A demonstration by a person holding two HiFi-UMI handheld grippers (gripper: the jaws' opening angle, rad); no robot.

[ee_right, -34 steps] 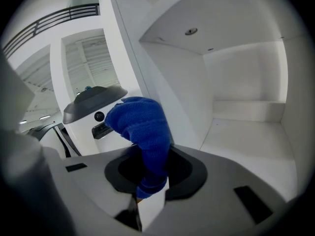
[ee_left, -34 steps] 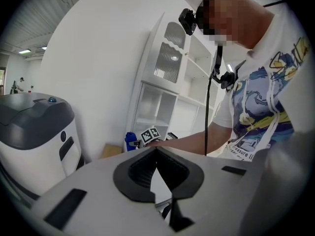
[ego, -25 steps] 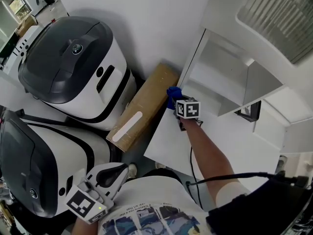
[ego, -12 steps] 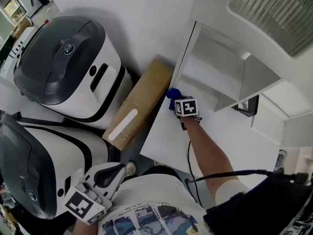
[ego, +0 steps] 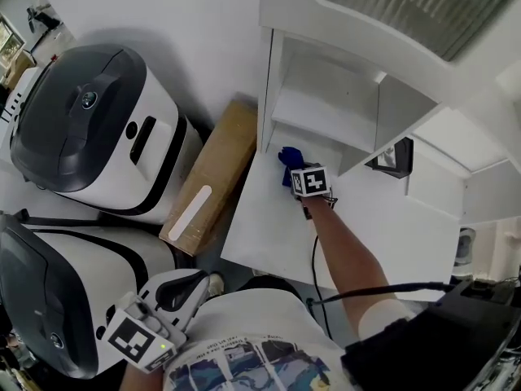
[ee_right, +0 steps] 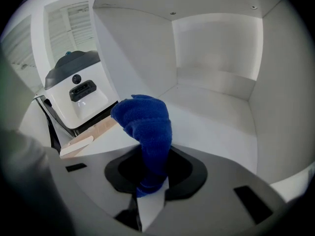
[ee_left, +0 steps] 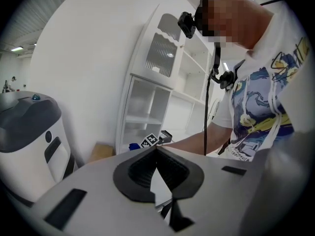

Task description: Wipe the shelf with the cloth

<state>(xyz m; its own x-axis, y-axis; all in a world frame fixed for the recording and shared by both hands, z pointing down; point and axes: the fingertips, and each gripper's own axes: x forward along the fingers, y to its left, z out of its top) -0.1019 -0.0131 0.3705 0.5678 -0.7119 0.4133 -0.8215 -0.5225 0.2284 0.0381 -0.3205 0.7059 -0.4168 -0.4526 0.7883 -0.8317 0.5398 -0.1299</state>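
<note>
A blue cloth (ego: 288, 156) sticks up from my right gripper (ego: 295, 168), which is shut on it at the front of the white shelf unit's lowest compartment. In the right gripper view the cloth (ee_right: 146, 124) hangs bunched over the jaws of that gripper (ee_right: 151, 177), above the white shelf floor (ee_right: 216, 117). My left gripper (ego: 207, 283) is held low by the person's body, away from the shelf. In its own view the left gripper (ee_left: 156, 154) is shut with nothing in it, and the shelf unit (ee_left: 147, 102) stands beyond.
Two large white and dark grey machines (ego: 89, 129) (ego: 49, 292) stand at the left. A long brown cardboard box (ego: 213, 177) lies between them and the shelf unit. A small black object (ego: 389, 158) sits at the shelf's right side. A black cable (ego: 383, 292) runs along the right arm.
The head camera has swung, so the shelf sits further left in view. The right gripper with the cloth has moved from the compartment's left wall towards the right along the shelf front. The left gripper has stayed put.
</note>
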